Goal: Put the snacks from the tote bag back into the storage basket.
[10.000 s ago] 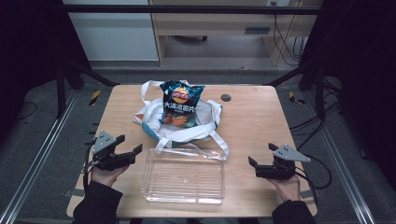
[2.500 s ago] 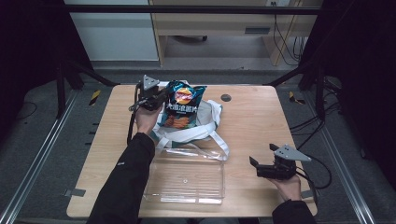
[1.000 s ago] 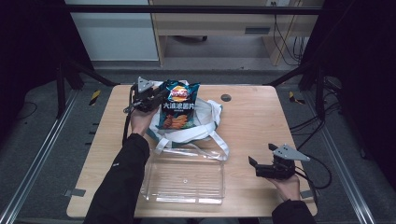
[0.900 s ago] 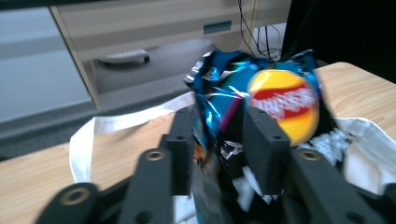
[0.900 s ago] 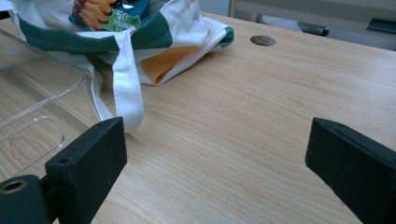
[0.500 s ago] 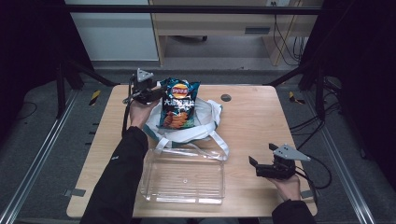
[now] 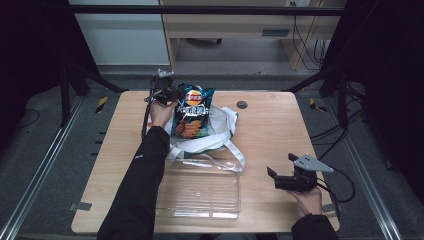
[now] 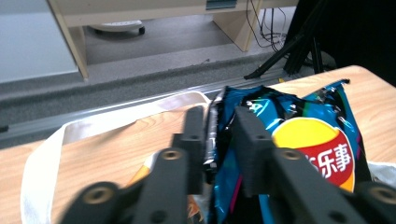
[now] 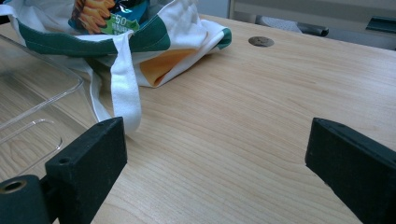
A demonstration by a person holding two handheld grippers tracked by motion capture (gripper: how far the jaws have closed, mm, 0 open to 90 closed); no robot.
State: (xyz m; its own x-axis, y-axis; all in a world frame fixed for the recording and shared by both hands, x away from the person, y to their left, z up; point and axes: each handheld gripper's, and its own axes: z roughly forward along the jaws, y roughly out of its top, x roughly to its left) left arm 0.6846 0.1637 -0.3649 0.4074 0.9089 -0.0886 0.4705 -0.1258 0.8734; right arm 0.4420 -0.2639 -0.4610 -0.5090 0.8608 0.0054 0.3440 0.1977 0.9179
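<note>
Wooden tabletop [image 7: 280, 130], dark frame all round, and the action sat at the far edge. Left claw [image 8: 219, 126] had its jaws pinched on the top seam of the crisp packet [image 7: 191, 112], the blue foil squeezed right between them, logo just off to that claw's right. Packet stood half out of the white tote bag [image 7: 220, 132], handle looping away to the claw's left. Grip made, then; the lift clear of the bag looked unfinished, and the clear tray [image 7: 200, 190] waited nearer the person. Right claw [image 7: 284, 181] rested wide open, nothing between its jaws.
</note>
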